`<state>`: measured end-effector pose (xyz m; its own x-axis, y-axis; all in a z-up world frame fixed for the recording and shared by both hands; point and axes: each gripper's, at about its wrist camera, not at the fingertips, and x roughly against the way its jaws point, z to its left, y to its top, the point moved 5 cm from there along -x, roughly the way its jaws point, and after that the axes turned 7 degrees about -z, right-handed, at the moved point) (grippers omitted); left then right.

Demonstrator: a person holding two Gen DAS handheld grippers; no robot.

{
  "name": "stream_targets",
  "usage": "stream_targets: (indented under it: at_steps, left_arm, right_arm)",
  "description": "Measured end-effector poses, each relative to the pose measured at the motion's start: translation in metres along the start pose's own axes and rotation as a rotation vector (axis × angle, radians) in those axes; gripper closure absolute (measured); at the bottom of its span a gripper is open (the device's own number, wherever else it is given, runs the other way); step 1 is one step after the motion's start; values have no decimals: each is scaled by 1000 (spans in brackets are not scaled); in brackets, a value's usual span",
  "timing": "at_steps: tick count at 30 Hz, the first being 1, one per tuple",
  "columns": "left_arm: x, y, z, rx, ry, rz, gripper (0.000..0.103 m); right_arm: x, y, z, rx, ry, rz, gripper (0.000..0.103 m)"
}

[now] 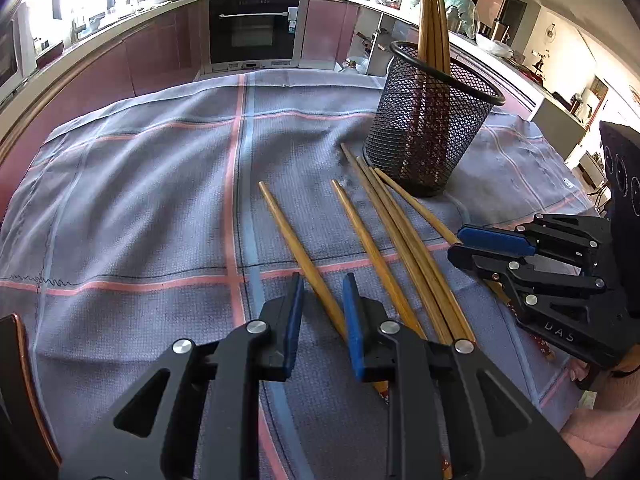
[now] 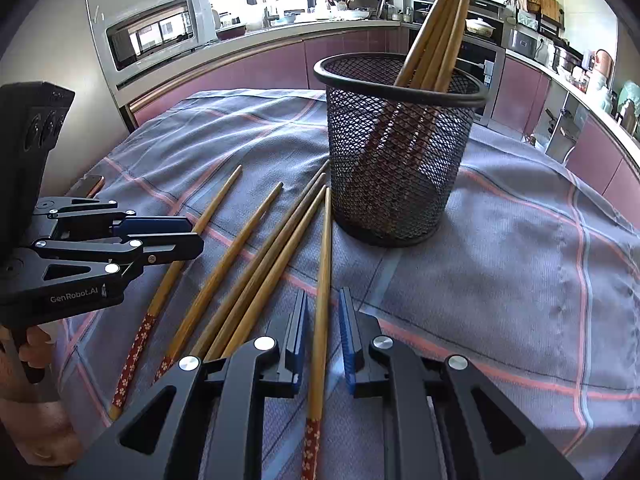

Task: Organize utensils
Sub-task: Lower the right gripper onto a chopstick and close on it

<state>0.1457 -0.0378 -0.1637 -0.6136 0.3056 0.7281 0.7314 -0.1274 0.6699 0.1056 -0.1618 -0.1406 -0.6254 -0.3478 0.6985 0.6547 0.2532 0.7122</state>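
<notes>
A black mesh basket [image 1: 424, 128] [image 2: 392, 168] stands upright on the cloth with several wooden chopsticks [image 1: 432, 8] [image 2: 440, 28] leaning in it. Several more chopsticks [image 1: 412, 248] [image 2: 248, 280] lie loose in front of it. My left gripper [image 1: 324, 280] [image 2: 196, 236] straddles the leftmost chopstick [image 1: 288, 224] [image 2: 216, 200]; its blue pads stand a little apart from the stick. My right gripper [image 2: 323, 294] [image 1: 456, 244] straddles the rightmost chopstick [image 2: 325, 248] [image 1: 416, 200], with gaps showing on both sides. Both grippers are open and low over the cloth.
A grey-blue checked cloth [image 1: 140, 200] [image 2: 520, 260] covers the table. A dark flat object [image 1: 12, 360] [image 2: 86, 186] lies at its left edge. A hand [image 2: 36, 344] holds the left gripper. Kitchen counters, an oven [image 1: 254, 28] and a microwave [image 2: 156, 28] stand behind.
</notes>
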Motion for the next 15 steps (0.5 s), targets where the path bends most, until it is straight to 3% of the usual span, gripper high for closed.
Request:
stream_targets:
  at_steps: [4,6,15]
  left_arm:
    - [-2,2,0,-4,17,0,85]
    - [-2,2,0,1,28,-5,87]
    - [2,-1,0,17,53,-12,94]
  right_arm:
    - [-2,2,2,21,-9,1,91]
    - [-1,2,3,21,0,2,97]
    - [6,-1,-1,-10,33,-8,98]
